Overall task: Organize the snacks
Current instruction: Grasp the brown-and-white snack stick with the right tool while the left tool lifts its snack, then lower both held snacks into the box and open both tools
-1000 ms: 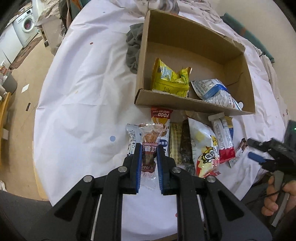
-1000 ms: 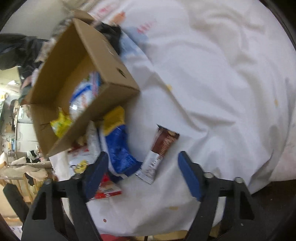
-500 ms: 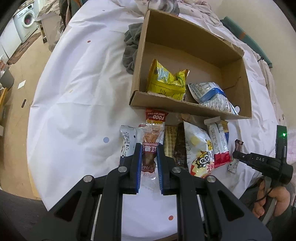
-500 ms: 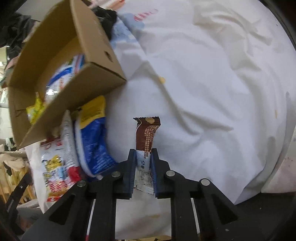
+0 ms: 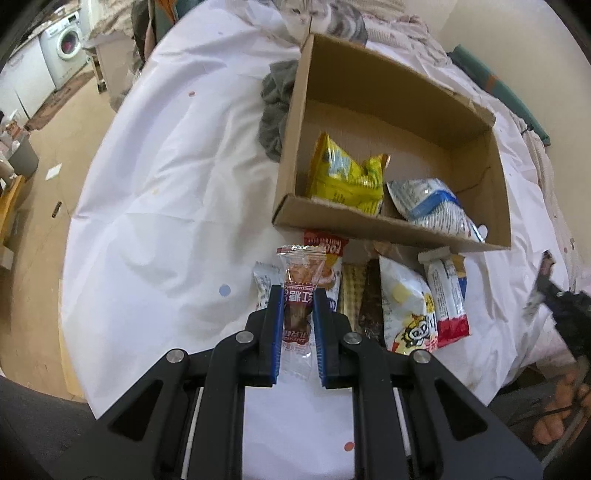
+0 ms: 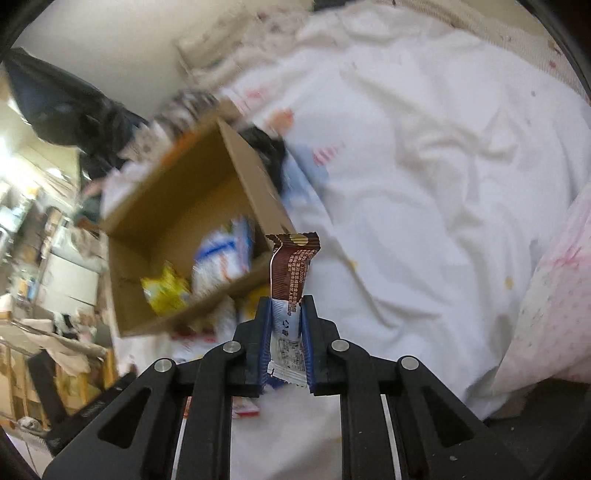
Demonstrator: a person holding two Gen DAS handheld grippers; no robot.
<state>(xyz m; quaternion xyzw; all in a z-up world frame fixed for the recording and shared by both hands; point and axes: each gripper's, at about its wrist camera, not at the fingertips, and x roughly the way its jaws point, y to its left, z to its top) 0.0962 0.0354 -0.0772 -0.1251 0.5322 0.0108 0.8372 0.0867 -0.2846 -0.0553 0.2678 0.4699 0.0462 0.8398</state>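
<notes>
Left gripper (image 5: 298, 295): clamped on a clear-and-red snack sachet (image 5: 300, 291), which stands upright between the blue pads (image 5: 275, 328); the sachet's crimped top pokes above the fingertips.
Right gripper (image 6: 287, 306): closed tight on a brown-and-white snack bar (image 6: 291, 273), gripped by its white lower half, the brown end sticking up and lifted off the cloth; in the left wrist view this gripper (image 5: 543, 291) shows only as a blur at the right edge.
Loose snacks: just beyond the left gripper, a row lies on the cloth in front of the box: a silver-white packet (image 5: 263, 282), a red-topped pack (image 5: 327, 247), a dark bar (image 5: 373, 299), a white cartoon bag (image 5: 408, 310) and a white-and-red wrapper (image 5: 448, 295), side by side and overlapping.
Cardboard box (image 5: 406, 99): open-topped, sitting on the cloth right behind that row, its near wall touching or overhanging the red-topped pack.
Box contents: a yellow bag (image 5: 347, 177) leaning left of centre and a blue-and-white bag (image 5: 432, 206) to its right, touching each other.
Worktop (image 5: 166, 184): round, under a white cloth with small coloured dots and creases.
Grey cloth (image 5: 275, 110): bunched against the box's left wall.
Cat (image 5: 321, 18): grey-and-white, sitting just behind the box's far corner.
Washing machine (image 5: 64, 48): far left, on the floor well away from the worktop.
</notes>
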